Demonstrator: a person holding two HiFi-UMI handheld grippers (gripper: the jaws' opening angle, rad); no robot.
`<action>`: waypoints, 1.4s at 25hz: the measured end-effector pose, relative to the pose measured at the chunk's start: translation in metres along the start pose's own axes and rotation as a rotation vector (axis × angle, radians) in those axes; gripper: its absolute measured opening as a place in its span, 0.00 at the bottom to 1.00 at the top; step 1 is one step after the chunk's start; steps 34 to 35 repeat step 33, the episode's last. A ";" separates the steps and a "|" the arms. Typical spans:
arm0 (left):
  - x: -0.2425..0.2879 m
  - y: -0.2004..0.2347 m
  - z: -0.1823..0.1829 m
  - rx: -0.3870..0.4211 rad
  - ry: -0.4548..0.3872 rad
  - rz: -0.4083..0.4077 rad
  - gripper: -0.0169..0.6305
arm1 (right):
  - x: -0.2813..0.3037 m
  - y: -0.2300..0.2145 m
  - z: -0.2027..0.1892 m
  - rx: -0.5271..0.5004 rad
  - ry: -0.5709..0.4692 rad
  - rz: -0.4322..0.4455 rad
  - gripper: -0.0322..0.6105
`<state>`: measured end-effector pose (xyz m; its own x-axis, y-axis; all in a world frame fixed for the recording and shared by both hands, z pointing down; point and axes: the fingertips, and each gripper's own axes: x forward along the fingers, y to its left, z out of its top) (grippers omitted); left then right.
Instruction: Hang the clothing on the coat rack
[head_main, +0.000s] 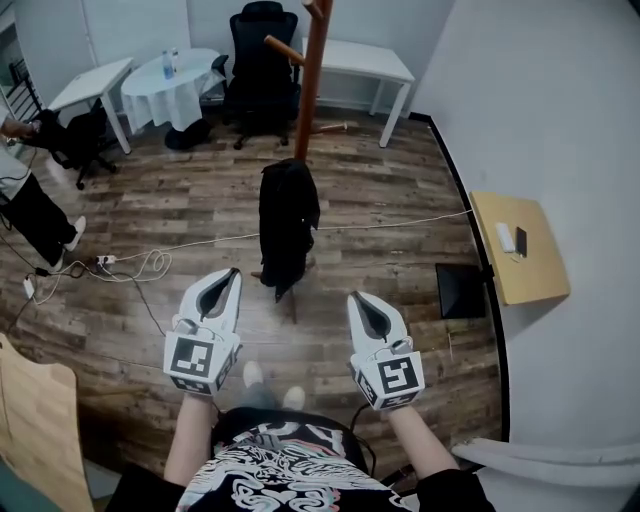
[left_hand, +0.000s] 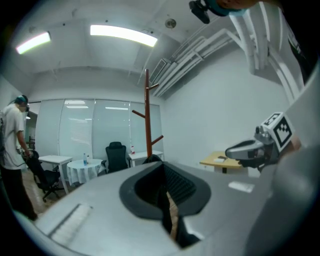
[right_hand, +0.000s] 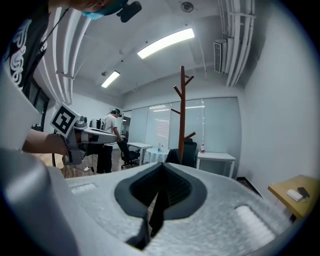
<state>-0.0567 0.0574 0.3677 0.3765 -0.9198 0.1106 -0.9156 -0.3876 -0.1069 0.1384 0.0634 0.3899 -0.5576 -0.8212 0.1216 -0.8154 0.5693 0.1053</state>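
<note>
Left gripper (head_main: 232, 273) and right gripper (head_main: 355, 298) both have jaws closed together, nothing held, side by side and well short of the wooden coat rack (head_main: 310, 90). Black garment (head_main: 288, 215) hangs against the coat rack's pole, low down.

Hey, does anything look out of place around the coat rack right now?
A white cable stretches across the floor right past the coat rack, behind the hanging black garment. Looks like a trip risk.
</note>
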 end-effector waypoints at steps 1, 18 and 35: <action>-0.002 0.001 0.000 0.018 0.001 0.007 0.01 | -0.001 0.002 0.000 -0.006 0.001 -0.005 0.05; -0.016 0.035 -0.002 0.022 -0.011 -0.017 0.01 | 0.012 0.032 0.008 -0.027 0.022 -0.081 0.05; 0.004 0.059 -0.004 0.072 -0.025 0.002 0.01 | 0.057 0.028 0.011 -0.052 0.016 -0.025 0.05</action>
